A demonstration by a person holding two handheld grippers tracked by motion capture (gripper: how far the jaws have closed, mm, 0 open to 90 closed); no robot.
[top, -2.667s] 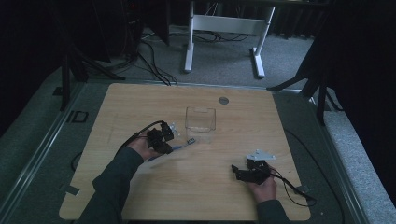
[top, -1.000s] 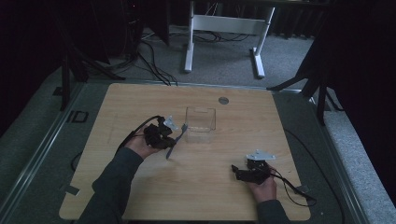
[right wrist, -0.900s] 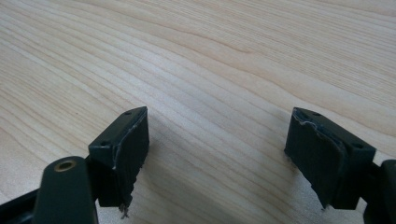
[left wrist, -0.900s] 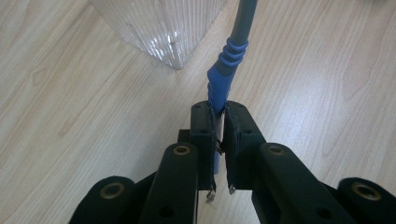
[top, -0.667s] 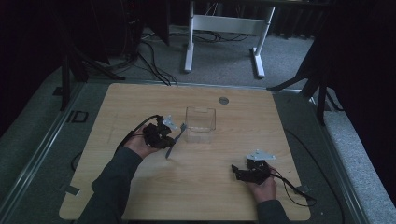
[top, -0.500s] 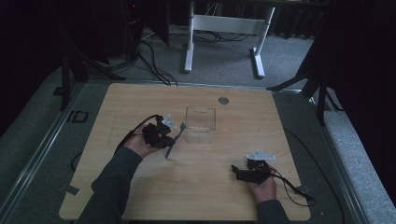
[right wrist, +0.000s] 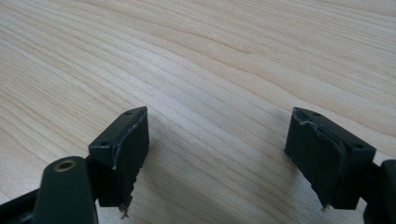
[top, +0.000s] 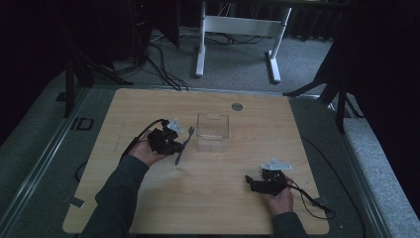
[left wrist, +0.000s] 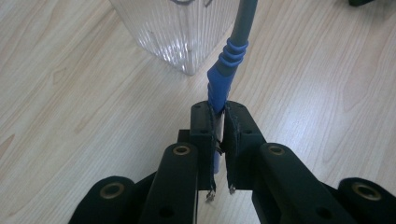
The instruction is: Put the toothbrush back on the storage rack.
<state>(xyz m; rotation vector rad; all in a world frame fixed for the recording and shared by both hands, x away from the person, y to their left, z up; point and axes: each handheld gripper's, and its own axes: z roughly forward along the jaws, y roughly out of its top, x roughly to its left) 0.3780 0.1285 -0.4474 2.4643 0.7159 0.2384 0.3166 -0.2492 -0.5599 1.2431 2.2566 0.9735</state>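
A: Where does the left claw [left wrist: 217,128] stand?

B: It is clamped on the blue handle of a grey fork [top: 182,145], lifted off the tabletop [top: 148,106] just beside the clear container [top: 212,131].

A: And the right claw [right wrist: 217,156]?

B: Jaws wide apart, gripping nothing, low over bare wood near the person's side.

A: How should the drop go, if the container is the goal?

B: Probably raise the fork above the rim, center it, tip it upright, then release gently so the light container is not knocked.
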